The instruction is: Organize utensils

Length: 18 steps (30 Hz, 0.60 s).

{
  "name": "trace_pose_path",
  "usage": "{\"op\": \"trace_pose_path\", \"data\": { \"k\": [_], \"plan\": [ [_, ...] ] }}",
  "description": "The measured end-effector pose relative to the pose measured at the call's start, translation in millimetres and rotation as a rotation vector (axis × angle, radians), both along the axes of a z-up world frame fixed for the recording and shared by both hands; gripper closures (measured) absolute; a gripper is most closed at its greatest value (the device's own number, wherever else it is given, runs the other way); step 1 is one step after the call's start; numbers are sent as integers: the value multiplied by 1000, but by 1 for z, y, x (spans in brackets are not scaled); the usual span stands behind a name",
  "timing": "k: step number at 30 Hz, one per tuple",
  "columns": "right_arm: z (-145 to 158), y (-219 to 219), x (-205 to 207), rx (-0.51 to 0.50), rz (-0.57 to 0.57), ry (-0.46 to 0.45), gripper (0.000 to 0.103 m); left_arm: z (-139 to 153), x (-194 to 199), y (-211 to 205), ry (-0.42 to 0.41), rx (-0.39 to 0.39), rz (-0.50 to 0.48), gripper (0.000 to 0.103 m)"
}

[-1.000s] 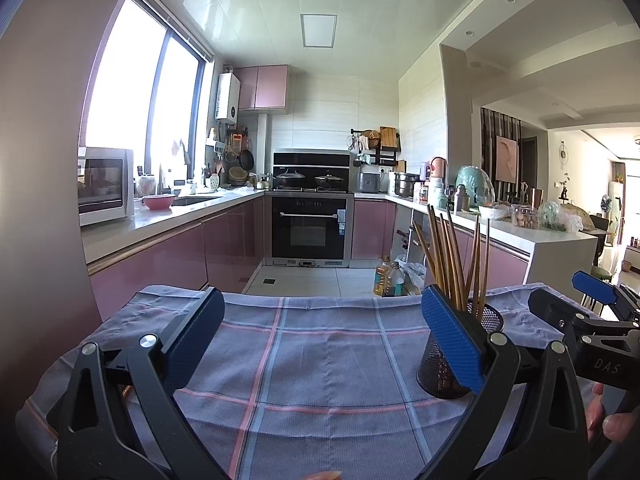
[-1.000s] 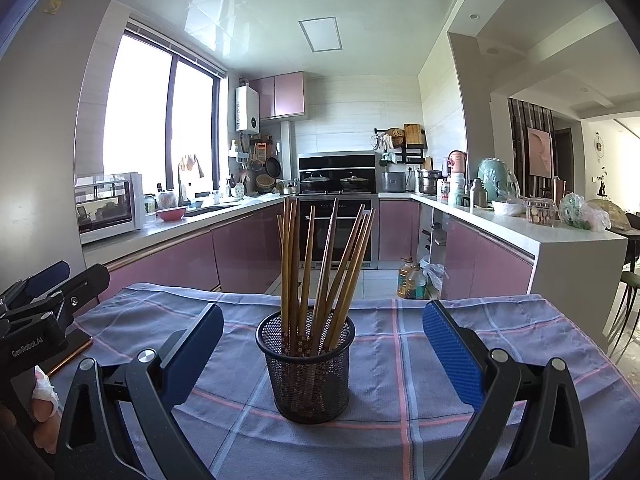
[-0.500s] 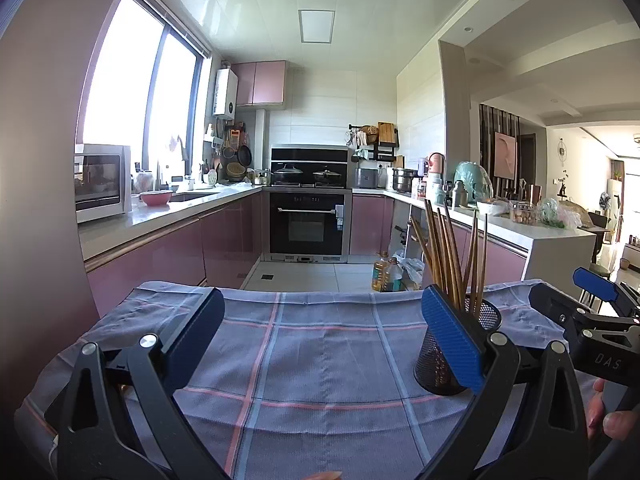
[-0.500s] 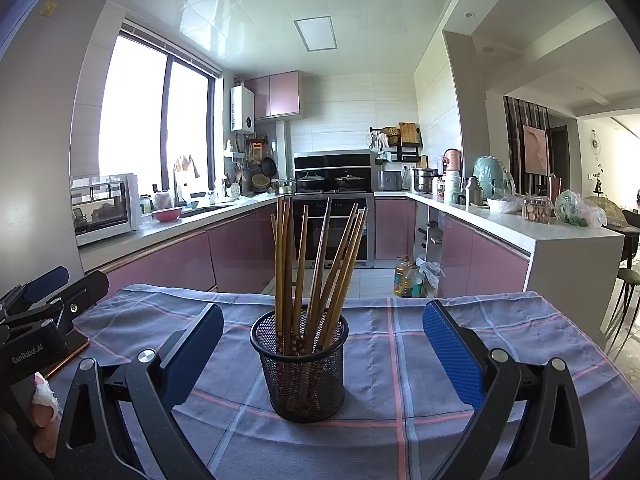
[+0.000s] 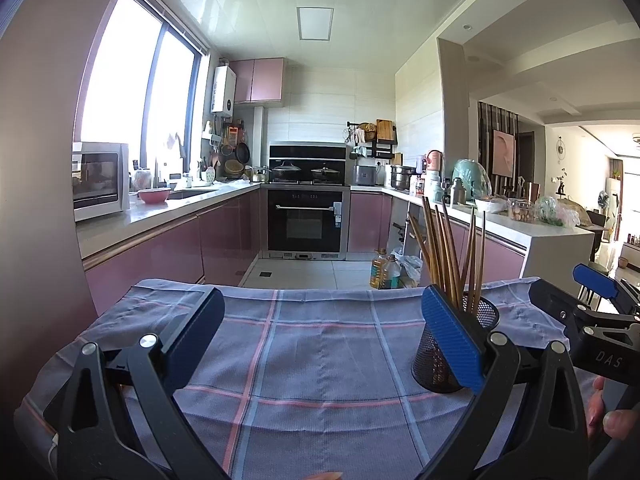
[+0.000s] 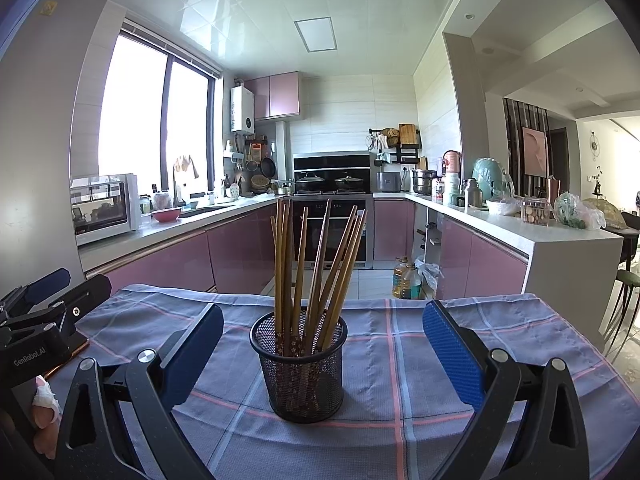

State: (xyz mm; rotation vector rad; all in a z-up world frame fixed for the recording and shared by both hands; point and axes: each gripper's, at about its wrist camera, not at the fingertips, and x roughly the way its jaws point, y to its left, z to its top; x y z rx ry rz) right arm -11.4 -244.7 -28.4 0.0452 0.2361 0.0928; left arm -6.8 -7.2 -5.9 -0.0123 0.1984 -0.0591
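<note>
My right gripper [image 6: 323, 354] and left gripper [image 5: 320, 340] hover spread wide, empty; chopsticks [image 6: 316, 264] stand in the mesh holder [image 6: 299, 372] on the cloth [image 6: 420, 368].

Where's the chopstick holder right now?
The mesh chopstick holder stands upright on the checked cloth, centred between the right gripper jaws; in the left view it's right of centre.

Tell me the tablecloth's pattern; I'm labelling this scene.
Grey-blue tablecloth with pink and light-blue check lines, clearest in the right wrist view.
</note>
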Motion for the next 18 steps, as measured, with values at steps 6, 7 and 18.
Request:
{"op": "trace_pose_path", "data": {
  "k": [6,7,18],
  "plan": [
    [1,-1,-1,-2,0,-1,6,0,0,0,-1,1,2,6],
    [1,-1,-2,-3,-1,-1,6,0,0,0,0,1,1,6],
    [2,1,1,-4,-4,2,6,0,0,0,2,1,2,6]
  ]
}}
